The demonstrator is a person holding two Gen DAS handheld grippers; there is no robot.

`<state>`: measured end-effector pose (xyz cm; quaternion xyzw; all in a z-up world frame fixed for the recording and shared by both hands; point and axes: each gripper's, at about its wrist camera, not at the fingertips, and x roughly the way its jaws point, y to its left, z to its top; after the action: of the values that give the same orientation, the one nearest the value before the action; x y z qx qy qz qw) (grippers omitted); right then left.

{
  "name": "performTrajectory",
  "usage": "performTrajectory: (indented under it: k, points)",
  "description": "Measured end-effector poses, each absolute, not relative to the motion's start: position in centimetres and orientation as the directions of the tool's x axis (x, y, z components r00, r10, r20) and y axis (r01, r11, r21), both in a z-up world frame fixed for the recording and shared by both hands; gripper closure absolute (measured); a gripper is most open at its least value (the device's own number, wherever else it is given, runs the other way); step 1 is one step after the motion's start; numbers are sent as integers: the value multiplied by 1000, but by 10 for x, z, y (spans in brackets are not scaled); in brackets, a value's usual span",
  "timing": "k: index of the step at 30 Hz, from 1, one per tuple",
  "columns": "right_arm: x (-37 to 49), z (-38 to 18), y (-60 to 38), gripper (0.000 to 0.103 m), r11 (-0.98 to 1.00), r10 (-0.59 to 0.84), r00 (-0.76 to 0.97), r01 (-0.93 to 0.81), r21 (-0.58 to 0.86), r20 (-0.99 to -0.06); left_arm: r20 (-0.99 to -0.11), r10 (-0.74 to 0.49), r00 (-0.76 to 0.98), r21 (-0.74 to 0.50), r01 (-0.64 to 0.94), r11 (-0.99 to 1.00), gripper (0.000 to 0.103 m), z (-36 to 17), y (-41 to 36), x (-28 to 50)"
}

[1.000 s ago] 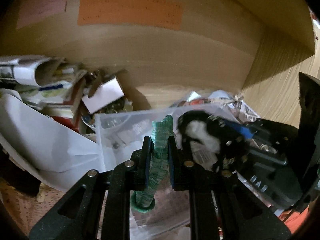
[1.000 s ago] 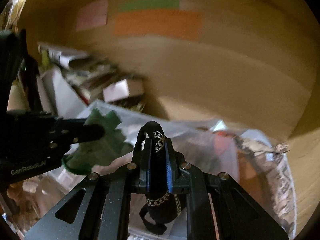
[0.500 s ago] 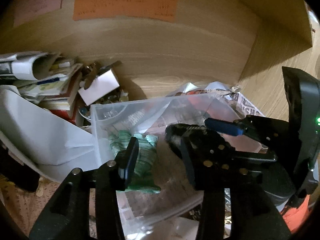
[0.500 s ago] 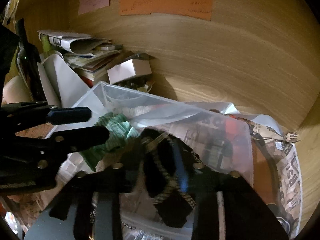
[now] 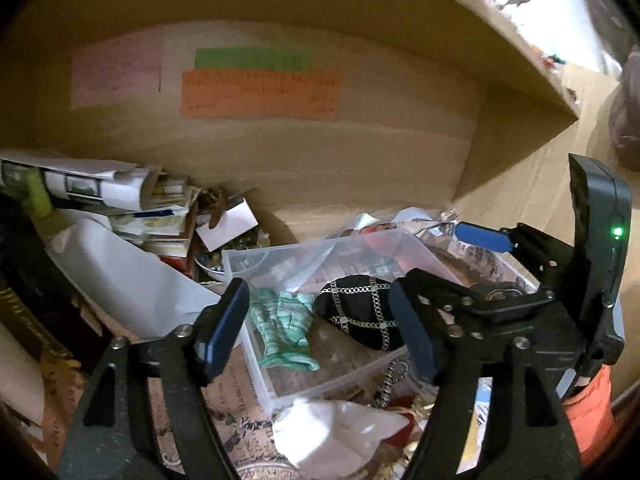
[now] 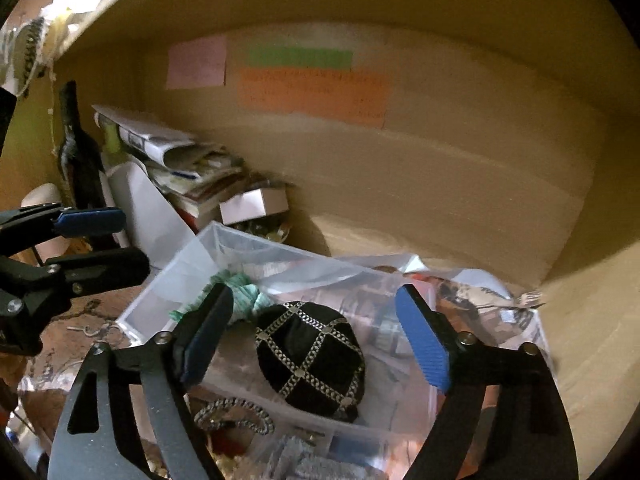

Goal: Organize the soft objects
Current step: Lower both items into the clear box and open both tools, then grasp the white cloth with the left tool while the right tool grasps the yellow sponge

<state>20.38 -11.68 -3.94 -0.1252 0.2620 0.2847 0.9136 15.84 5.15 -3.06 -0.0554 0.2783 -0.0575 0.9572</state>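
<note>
A green knitted sock [image 5: 285, 326] and a black pouch with a silver chain grid [image 5: 362, 312] lie side by side inside a clear plastic box [image 5: 280, 252]. My left gripper [image 5: 320, 328] is open and empty, held just above and in front of them. My right gripper [image 6: 316, 338] is open and empty above the black pouch [image 6: 312, 360]; the green sock [image 6: 240, 296] shows behind its left finger. The box rim [image 6: 224, 236] is in front of it. The right gripper's body shows at the right of the left wrist view [image 5: 520, 280].
A wooden shelf back wall carries pink, green and orange notes [image 5: 256, 94]. Stacked papers and books [image 5: 132, 208] and a small white box [image 5: 228, 226] sit at the left. A dark bottle [image 6: 78, 160] stands far left. White crumpled cloth [image 5: 336, 428] and a loose chain [image 6: 232, 416] lie near the front.
Both grippers opened and let go: the green sock and the black pouch dropped into the clear box. Both grippers then pulled back and up from the box.
</note>
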Motion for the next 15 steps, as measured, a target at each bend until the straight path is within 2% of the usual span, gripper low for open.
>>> performTrajectory:
  k: [4,10,15]
  points:
    - [185,-31,-136,19,811,476,710,-582,-53,-519,-513,-138,847,-142,75,987,14,-31,55,138]
    - [159,-30,-153,15,829,471,734,-558,-38,-489,-544,-128,829,-131,66,989,12,-49,58,118]
    - [139,-46,-157,14,836,461,730,-548,-30,-505,-611,-126,782,-146,46,988,12,-79,65,111]
